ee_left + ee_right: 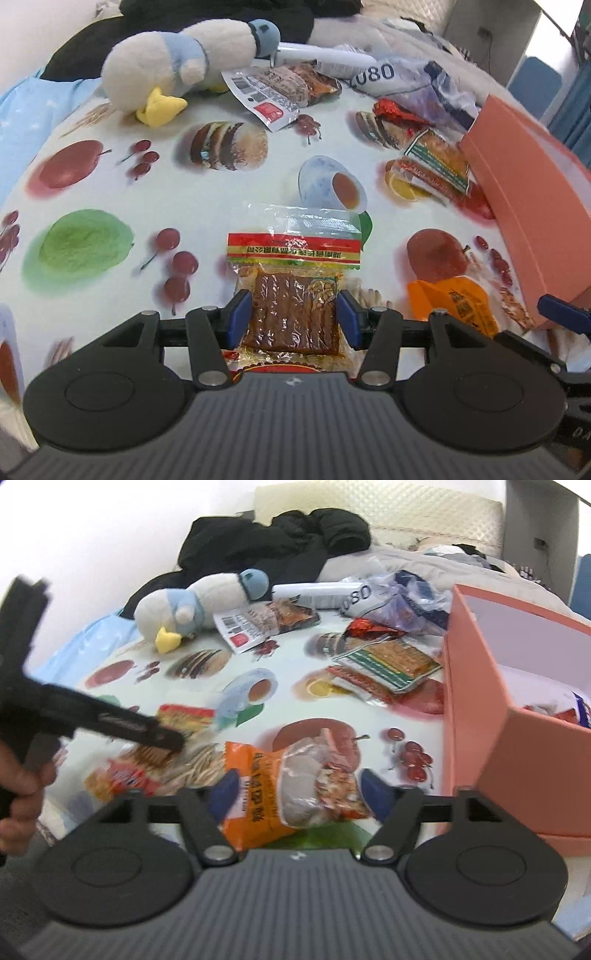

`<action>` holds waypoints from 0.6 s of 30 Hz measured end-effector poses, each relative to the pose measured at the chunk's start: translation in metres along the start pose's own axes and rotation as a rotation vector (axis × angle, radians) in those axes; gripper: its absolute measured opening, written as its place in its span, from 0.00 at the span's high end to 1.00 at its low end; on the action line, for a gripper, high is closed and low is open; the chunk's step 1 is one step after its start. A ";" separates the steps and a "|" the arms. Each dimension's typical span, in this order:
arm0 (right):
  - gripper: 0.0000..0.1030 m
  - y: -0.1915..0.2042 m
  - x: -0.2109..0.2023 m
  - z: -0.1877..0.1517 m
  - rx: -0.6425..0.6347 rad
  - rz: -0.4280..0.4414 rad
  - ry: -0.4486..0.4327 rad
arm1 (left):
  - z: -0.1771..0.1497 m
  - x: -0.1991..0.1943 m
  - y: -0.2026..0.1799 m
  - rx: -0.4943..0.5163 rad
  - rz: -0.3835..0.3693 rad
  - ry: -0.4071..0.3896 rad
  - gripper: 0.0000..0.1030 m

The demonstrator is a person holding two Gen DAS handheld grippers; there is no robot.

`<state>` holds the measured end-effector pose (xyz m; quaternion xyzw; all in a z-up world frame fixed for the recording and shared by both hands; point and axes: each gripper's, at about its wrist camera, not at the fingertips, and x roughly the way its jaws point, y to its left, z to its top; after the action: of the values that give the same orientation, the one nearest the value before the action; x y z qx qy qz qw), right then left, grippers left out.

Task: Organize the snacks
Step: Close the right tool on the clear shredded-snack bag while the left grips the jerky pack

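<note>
Two tongs, left tongs [293, 323] clamping brown snack pack [293, 314], right tongs [295, 794] wide around orange bag [291, 790], pink box [517, 738] beside

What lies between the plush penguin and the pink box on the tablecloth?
Going by the right wrist view: a barcode-labelled snack packet, then a green-striped cracker packet lying near the pink box. The plush penguin touches the first.
</note>
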<state>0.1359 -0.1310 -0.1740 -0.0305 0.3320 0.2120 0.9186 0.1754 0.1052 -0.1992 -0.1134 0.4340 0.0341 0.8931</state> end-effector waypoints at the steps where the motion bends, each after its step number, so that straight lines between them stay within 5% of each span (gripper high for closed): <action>1: 0.18 -0.003 -0.001 0.000 0.006 0.005 -0.005 | -0.002 -0.004 0.000 -0.003 -0.002 -0.014 0.42; 6: 0.18 -0.012 0.004 -0.001 0.030 0.048 0.012 | -0.001 -0.018 -0.004 0.003 -0.003 -0.066 0.16; 18: 0.20 -0.012 0.040 -0.005 0.025 0.073 0.112 | -0.011 0.008 -0.003 0.091 0.049 0.014 0.10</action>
<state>0.1659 -0.1281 -0.2039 -0.0190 0.3863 0.2391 0.8907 0.1724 0.0996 -0.2120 -0.0625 0.4440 0.0355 0.8931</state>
